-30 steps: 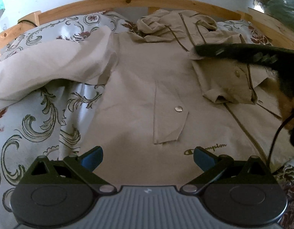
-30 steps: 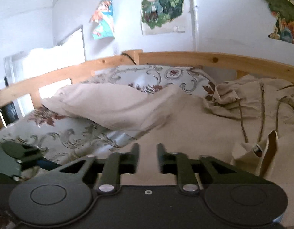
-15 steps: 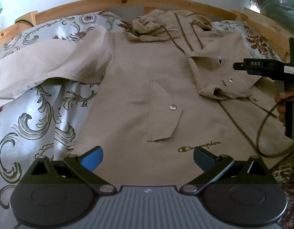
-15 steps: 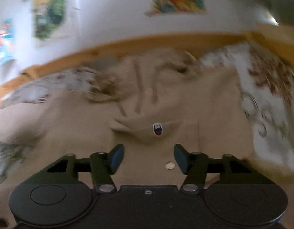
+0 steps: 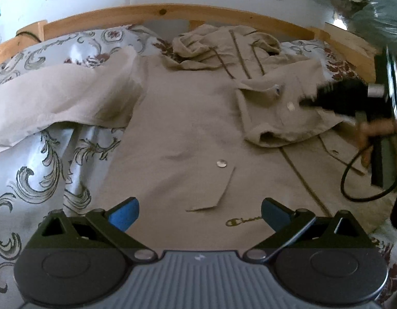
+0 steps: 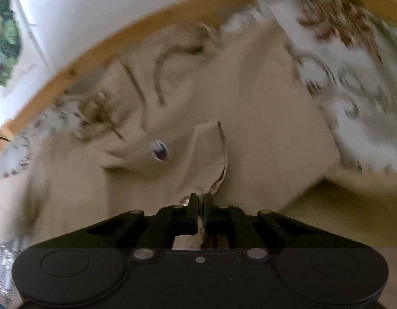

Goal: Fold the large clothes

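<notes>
Since the earlier frame, the right tool (image 5: 305, 102) has swung back in from the right edge and lies on the folded sleeve (image 5: 281, 121).

Left wrist view: the beige jacket (image 5: 188, 134) lies face up on the bed (image 5: 41, 170), long axis running from the hem by the camera to the hood at the wooden headboard (image 5: 157, 13). The other sleeve stretches out leftward. The left tool (image 5: 197, 212) hovers above the hem, released and empty, probably waiting.

Right wrist view: the right tool (image 6: 200, 200) is clenched on a fabric edge near the sleeve's snap, likely to reposition the fold.
</notes>
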Demonstrator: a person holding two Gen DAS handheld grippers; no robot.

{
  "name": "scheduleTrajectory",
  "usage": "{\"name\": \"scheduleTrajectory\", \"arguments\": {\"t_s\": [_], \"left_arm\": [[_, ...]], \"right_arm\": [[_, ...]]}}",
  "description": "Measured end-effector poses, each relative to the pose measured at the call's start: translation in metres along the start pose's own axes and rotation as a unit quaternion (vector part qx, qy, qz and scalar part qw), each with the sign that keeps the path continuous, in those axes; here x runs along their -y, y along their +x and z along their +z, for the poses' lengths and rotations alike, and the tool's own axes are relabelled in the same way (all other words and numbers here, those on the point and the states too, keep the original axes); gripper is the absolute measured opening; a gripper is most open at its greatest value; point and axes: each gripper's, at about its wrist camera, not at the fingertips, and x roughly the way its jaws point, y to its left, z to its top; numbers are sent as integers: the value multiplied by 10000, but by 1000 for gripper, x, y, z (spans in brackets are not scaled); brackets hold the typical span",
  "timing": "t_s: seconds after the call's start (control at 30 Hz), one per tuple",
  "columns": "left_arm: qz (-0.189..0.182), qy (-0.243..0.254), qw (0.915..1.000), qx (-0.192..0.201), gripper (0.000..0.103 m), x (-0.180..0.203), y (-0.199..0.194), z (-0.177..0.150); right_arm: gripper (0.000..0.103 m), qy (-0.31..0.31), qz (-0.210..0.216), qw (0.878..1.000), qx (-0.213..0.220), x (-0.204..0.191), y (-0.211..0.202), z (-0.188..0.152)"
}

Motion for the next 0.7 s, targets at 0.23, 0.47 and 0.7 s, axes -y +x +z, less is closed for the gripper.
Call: {"name": "scheduleTrajectory", "arguments": {"t_s": [0.23,0.47,0.7], "left_arm": [[10,94,9999,-80,102,6,1,-6],[75,143,9997,-176,103,6,3,-12],[41,-225,9997,-74,103,-9,3,-10]], "right_arm": [[2,-894,1379,9855,417,-85,-39,19],[35,-1846,2894,9392,-109,-162,-44,14],[69,-2202,1872,9558,542,-93,-70,17]]}}
